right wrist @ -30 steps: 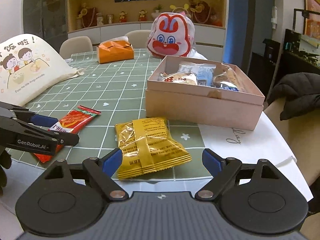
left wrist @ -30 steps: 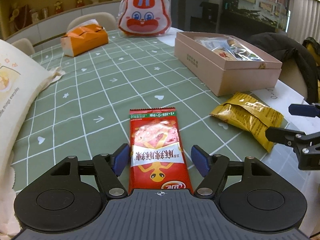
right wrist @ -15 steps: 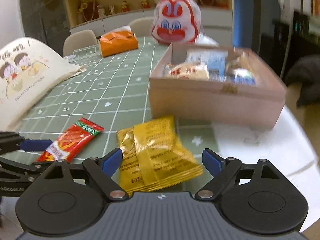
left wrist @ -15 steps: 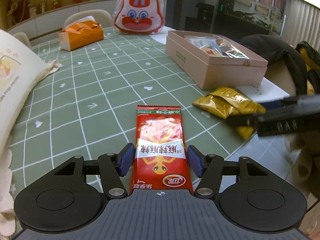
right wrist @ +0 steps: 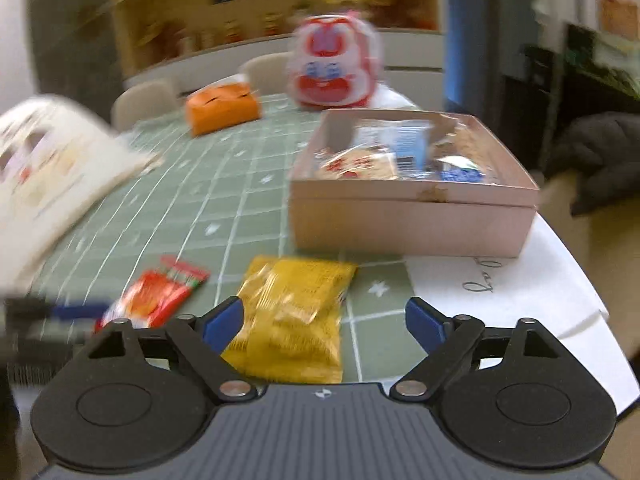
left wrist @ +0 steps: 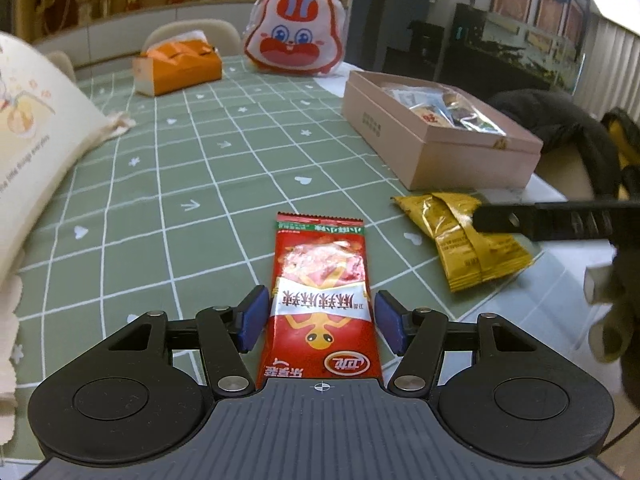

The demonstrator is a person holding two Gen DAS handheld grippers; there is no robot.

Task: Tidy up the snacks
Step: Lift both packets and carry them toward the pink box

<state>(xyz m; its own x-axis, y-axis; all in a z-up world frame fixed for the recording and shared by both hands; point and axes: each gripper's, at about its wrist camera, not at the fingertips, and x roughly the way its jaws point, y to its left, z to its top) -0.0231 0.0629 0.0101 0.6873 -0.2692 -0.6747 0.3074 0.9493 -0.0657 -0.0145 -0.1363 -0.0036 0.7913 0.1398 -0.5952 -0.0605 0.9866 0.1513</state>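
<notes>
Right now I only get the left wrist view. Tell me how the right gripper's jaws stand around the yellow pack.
Observer: The right gripper has its jaws wide, with the yellow pack between them, unpressed and nearer the left pad.
Operator: Report what lies right of the pack.
Observer: Bare cloth, then white paper with handwriting, reaching to the box.
Operator: Name something in the box I can't make out.
Observer: A blue-and-white packet near the middle.
</notes>
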